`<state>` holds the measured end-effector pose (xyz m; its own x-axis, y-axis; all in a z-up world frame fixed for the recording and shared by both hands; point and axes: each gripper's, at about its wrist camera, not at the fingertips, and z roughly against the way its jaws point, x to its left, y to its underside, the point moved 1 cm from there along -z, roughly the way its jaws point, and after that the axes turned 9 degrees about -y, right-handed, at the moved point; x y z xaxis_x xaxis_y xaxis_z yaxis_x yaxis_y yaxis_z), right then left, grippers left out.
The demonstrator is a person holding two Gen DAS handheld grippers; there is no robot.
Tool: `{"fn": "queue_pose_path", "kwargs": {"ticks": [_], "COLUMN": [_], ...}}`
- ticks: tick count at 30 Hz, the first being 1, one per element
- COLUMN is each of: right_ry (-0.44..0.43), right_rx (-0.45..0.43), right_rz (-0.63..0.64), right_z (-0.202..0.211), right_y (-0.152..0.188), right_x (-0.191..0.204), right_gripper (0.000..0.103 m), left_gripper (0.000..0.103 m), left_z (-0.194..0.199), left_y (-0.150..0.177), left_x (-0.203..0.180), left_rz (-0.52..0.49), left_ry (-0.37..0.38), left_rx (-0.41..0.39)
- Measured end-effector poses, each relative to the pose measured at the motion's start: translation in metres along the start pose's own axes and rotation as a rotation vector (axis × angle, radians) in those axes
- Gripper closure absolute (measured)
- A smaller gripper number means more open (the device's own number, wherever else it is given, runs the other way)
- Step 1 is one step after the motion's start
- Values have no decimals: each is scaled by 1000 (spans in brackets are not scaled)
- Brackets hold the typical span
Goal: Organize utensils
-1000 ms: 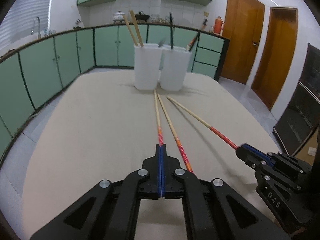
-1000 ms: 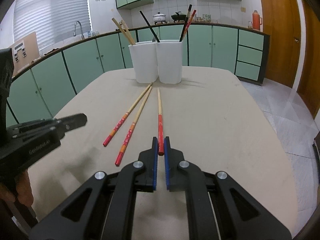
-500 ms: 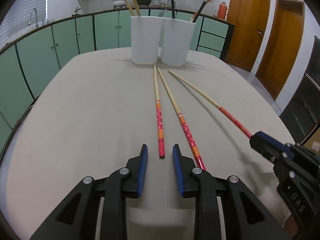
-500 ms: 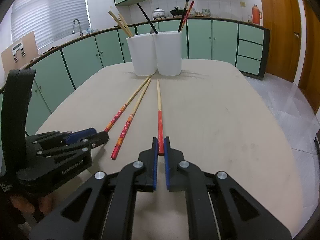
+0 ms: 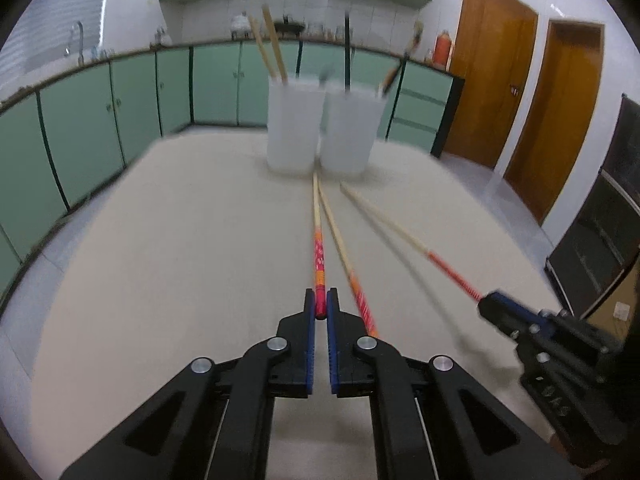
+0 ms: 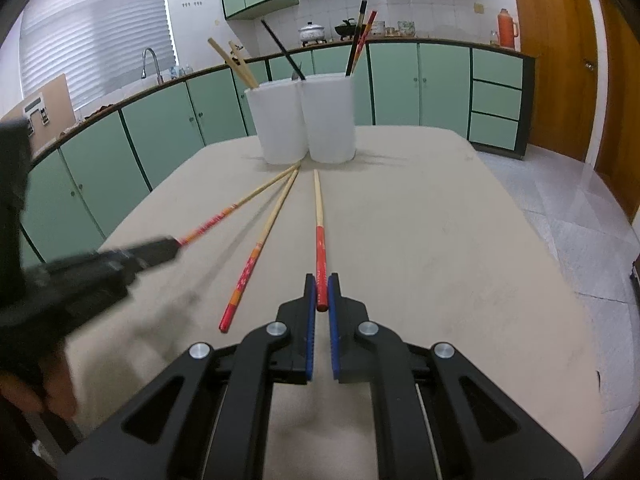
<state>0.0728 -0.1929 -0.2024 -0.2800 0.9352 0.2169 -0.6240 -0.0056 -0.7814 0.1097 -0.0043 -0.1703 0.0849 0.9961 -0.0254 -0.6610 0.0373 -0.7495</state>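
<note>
Chopsticks: I see three lying on the table, pale tips fanned toward the holders; the left chopstick point(image 5: 318, 248), the middle chopstick point(image 6: 256, 252) and the right chopstick point(image 6: 320, 240).
Left gripper point(image 5: 320, 307): my jaws are pinched narrow on the red end of the left chopstick, blue pads pressing both sides.
Right gripper point(image 6: 322, 292): jaws nearly closed, clamped on the red end of the right chopstick.
Middle chopstick: loose on the table, between the two held ones, touched by neither gripper.
Holders: two white holders point(image 6: 306, 120) stand side by side at the far end, other utensils inside.
Table point(image 6: 440, 240): beige.
Left view only: brown doors point(image 5: 532, 112); picture blurred.
Right view only: sharp; sink tap point(image 6: 150, 62), part of a hand point(image 6: 40, 392).
</note>
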Motion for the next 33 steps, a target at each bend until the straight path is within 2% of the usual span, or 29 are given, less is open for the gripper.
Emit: {"fn": "queue_pose_path", "kwargs": {"ticks": [6,13,25,33], "right_ry": [6,-42,-156,-191], "right_rx": [-56,-119,-92,-74], "right_rz": [36,68,91,133], "right_z": [16,37,46,47], "right_y": [-28,-82,-168,-193], "right_x": [1,5,10,15], "right_gripper": [98,98,98,98], "left_gripper": [98,98,98,98], "left_z": [45,66,67,69], "left_y": [-43,-85,-127,-143], "left_x": [11,10,11,15], "left_rz": [20,20,35,40], "left_ry": [-2,22,61,75], "left_rx": [-148,-232,-246,-254]}}
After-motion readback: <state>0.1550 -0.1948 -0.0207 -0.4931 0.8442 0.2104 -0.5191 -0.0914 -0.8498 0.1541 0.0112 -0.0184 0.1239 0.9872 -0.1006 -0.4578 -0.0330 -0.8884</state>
